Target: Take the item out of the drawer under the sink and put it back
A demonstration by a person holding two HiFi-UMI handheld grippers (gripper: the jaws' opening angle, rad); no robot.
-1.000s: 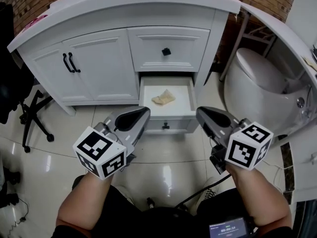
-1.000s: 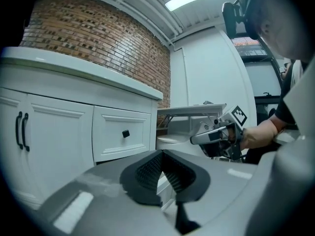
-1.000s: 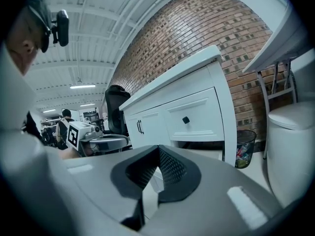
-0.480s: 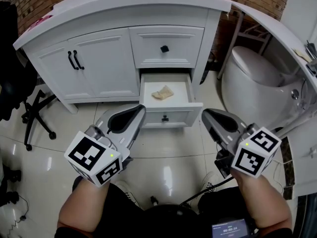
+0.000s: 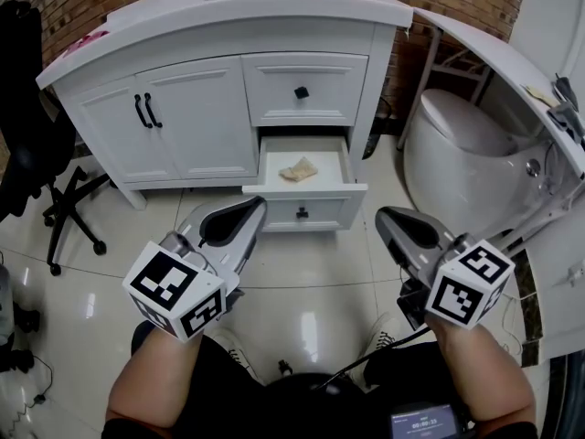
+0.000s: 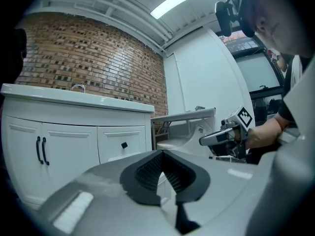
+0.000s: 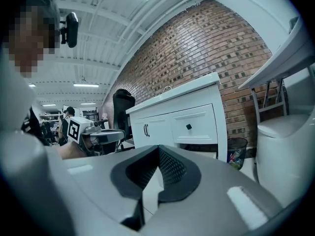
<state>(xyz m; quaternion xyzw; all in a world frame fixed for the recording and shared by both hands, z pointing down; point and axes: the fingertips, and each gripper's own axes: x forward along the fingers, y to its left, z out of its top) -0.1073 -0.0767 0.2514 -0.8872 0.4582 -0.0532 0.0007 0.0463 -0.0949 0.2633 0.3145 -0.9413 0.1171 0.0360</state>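
The bottom drawer [image 5: 306, 210] under the sink stands pulled out. A small crumpled beige wad [image 5: 298, 169] lies on its floor, about the middle and a little toward the far end, clear of the walls. I can't tell whether it is cloth or paper.

Both tools hang on the near side of the drawer, above the tiled floor and well short of the wad. The left tongs [image 5: 242, 218] point at the drawer's near left corner and the right tongs [image 5: 393, 222] sit off to its right. Each has its jaws closed pad to pad, with nothing between them.

I'd judge the wad very light and soft, neither fragile nor slippery. It should squash under the pads instead of resisting, so a gentle pinch would do. The raised crumpled ridge on top looks like the best place to take hold, coming straight down from above. A grab at a thin edge might only drag it along the drawer floor. The jaws would have to open first.
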